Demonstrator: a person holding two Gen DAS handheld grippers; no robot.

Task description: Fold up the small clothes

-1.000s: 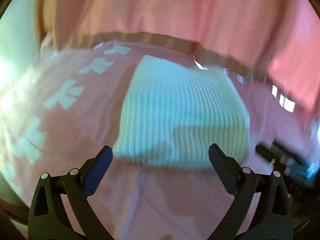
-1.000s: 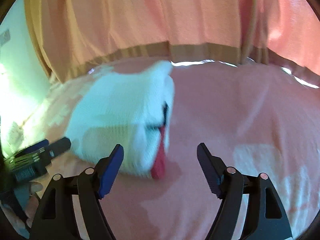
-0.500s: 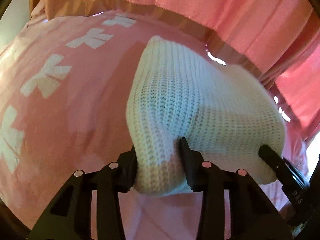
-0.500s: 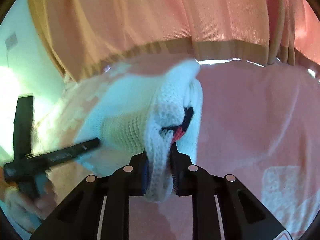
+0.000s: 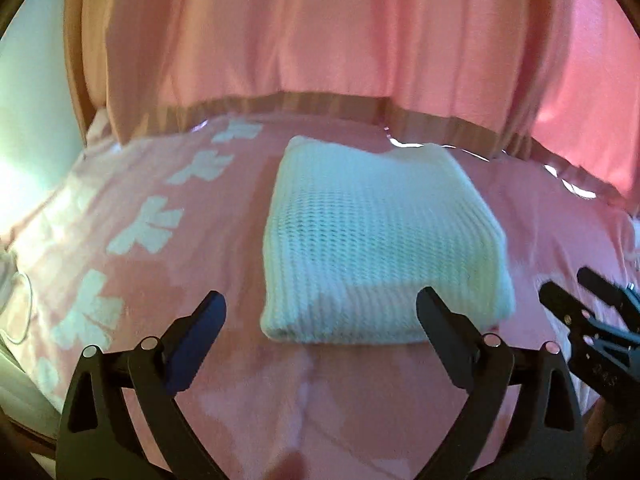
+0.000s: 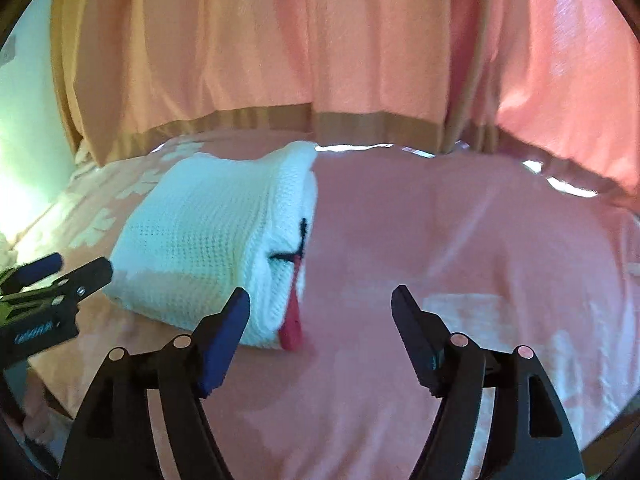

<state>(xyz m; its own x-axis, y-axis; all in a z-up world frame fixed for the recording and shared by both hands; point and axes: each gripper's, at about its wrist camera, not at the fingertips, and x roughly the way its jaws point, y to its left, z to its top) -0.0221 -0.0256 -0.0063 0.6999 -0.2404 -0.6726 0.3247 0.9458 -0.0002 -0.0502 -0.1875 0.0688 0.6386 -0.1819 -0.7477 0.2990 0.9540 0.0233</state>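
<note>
A white knitted garment (image 5: 380,240) lies folded into a thick rectangle on the pink bed cover (image 5: 160,320). In the right wrist view the garment (image 6: 208,240) shows its folded side edge, with a red and black bit poking out at the corner. My left gripper (image 5: 320,312) is open and empty, just in front of the garment's near edge. My right gripper (image 6: 320,312) is open and empty, in front of the garment's right corner. Each gripper shows at the edge of the other's view.
The bed cover has a row of white patterns (image 5: 148,228) along the left. Pink-orange curtains (image 5: 320,40) hang behind the bed. A pale wall (image 5: 28,120) stands at the left. A white cord (image 5: 16,300) lies at the far left edge.
Half a second ago both grippers were shut on the garment's near edge. Both have opened and pulled back, and the garment lies flat on the bed.
</note>
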